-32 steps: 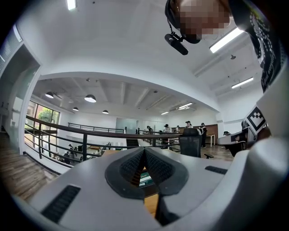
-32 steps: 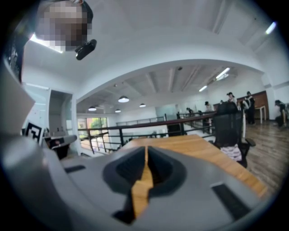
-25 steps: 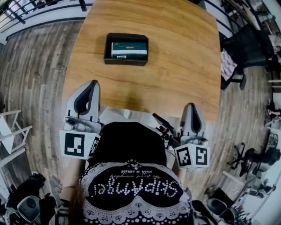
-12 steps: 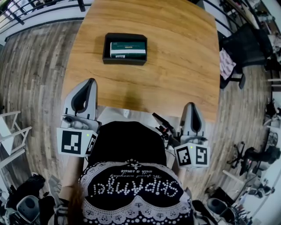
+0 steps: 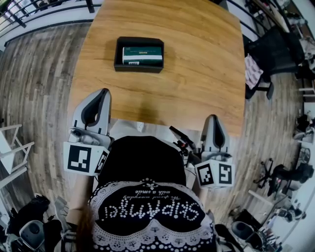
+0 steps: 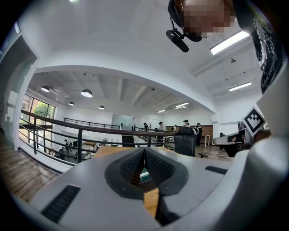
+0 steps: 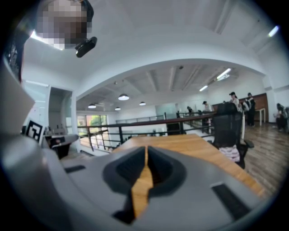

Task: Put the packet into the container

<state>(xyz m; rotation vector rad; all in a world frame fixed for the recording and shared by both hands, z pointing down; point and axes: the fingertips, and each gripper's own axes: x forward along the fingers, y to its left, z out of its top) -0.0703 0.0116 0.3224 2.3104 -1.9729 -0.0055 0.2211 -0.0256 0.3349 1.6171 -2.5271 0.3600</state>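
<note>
A black rectangular container (image 5: 117, 54) stands on the far left part of the wooden table (image 5: 197, 74). Inside it lies a green and white packet (image 5: 142, 55). My left gripper (image 5: 97, 96) hovers at the table's near edge, shut and empty, well short of the container. In the left gripper view a sliver of the green packet (image 6: 143, 173) shows past the left gripper's closed jaws (image 6: 144, 151). My right gripper (image 5: 212, 121) sits at the near right edge of the table, also shut with nothing in it. In the right gripper view the right gripper (image 7: 146, 152) points along the bare tabletop (image 7: 180, 144).
A black office chair (image 5: 275, 54) with a pink cloth (image 5: 254, 72) stands right of the table. A dark railing (image 5: 44, 12) runs beyond the far left corner. White furniture (image 5: 12, 147) stands at the left and clutter lies on the floor at the right.
Both grippers stay where they were. The view has shifted slightly, so the container sits a touch further left.
</note>
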